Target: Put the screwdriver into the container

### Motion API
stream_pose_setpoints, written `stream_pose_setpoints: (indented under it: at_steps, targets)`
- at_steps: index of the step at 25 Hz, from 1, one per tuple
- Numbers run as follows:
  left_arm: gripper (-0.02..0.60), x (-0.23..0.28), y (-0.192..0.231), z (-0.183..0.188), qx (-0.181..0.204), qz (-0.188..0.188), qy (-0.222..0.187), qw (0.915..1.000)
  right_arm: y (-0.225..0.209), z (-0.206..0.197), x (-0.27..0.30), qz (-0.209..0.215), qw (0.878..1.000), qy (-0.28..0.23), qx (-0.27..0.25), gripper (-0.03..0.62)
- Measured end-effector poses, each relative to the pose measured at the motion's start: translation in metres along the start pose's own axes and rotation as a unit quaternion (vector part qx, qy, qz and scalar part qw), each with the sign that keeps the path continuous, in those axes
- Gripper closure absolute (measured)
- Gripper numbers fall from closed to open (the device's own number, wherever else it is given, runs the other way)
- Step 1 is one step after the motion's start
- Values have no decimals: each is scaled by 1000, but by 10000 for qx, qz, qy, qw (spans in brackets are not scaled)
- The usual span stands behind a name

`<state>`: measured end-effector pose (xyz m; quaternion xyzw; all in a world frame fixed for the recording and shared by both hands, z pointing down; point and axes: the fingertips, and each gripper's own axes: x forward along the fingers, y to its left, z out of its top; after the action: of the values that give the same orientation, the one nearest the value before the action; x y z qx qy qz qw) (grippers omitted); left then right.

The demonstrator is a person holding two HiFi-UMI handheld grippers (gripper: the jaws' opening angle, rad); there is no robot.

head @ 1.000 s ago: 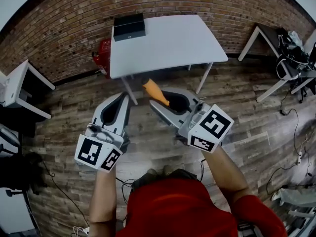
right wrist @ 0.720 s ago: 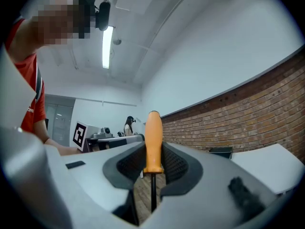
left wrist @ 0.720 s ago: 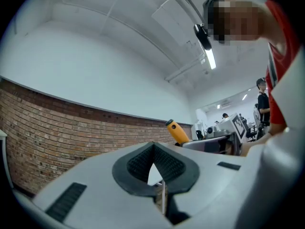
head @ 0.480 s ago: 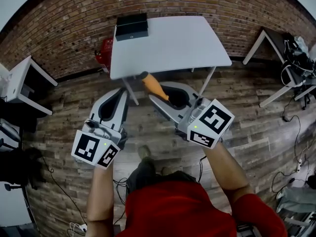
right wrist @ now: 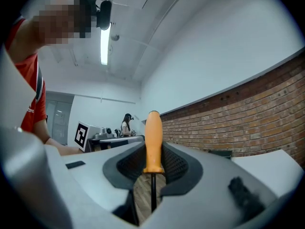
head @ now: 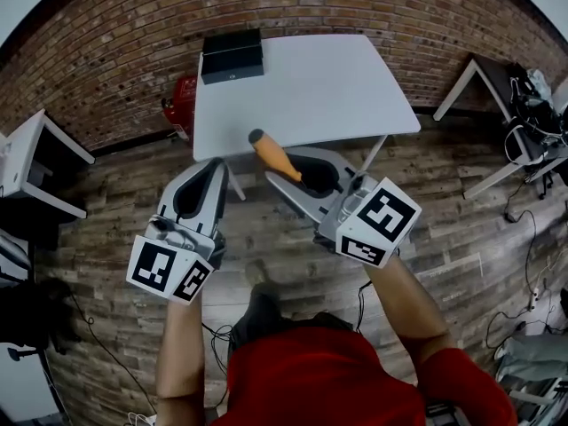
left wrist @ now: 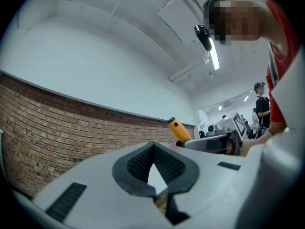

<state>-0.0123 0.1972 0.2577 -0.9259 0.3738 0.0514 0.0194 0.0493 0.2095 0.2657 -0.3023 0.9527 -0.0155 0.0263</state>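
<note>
The right gripper [head: 300, 169] clamps the orange screwdriver [head: 273, 153] by its handle. The left gripper [head: 211, 169], jaws together, holds nothing beside it.

The right tongs [right wrist: 152, 165] grip an orange-handled screwdriver [right wrist: 153, 140] upright; perhaps a table [right wrist: 267, 163] beyond.

- White table [head: 319, 78]: rectangular top on slim white legs, set against the brick wall.
- Black container [head: 232, 56]: lies on the table's far left corner, next to the wall; the only item on the top.
- Wood-plank floor [head: 266, 229]: carries the table.
- Red object [head: 180, 112]: on the floor just beside the table's left edge, at the wall.
- Cables [head: 532, 229]: on the floor at far right.
</note>
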Motion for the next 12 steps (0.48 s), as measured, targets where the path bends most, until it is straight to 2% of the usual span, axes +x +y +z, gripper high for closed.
stream_pose_setpoints:
  at_steps: [12]
  targets:
    - [569,59,123,-3,3,-222,66,9997,-75,5,108,-191,9998,63,-56,490]
